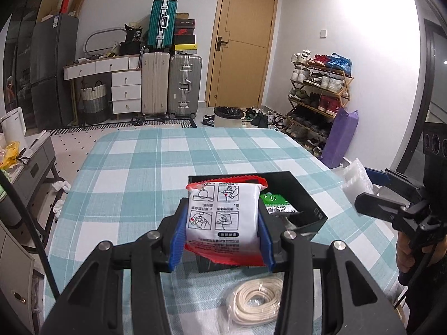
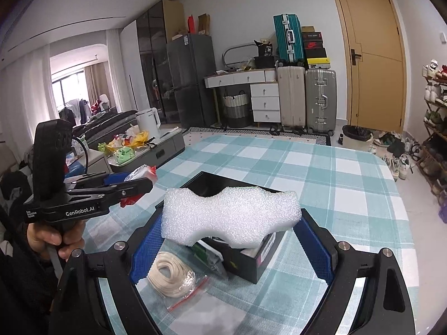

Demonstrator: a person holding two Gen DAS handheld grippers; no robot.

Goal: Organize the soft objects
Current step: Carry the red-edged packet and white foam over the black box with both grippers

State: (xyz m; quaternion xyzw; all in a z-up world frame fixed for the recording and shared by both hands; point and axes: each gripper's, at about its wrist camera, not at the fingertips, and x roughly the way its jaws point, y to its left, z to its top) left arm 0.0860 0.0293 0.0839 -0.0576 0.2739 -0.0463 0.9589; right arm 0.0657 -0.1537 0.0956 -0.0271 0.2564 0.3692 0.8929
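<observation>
My left gripper is shut on a white packet with red edges and holds it above the near side of a black open box on the checked table. A green-and-white packet lies in the box. My right gripper is shut on a white foam block and holds it over the same black box. A bagged coil of cream cord lies on the table before the box; it also shows in the left wrist view. The left gripper shows at the left of the right wrist view.
The table has a teal-and-white checked cloth. A grey side cabinet with a kettle stands to its left. Suitcases, a bin and a shoe rack stand beyond the far edge.
</observation>
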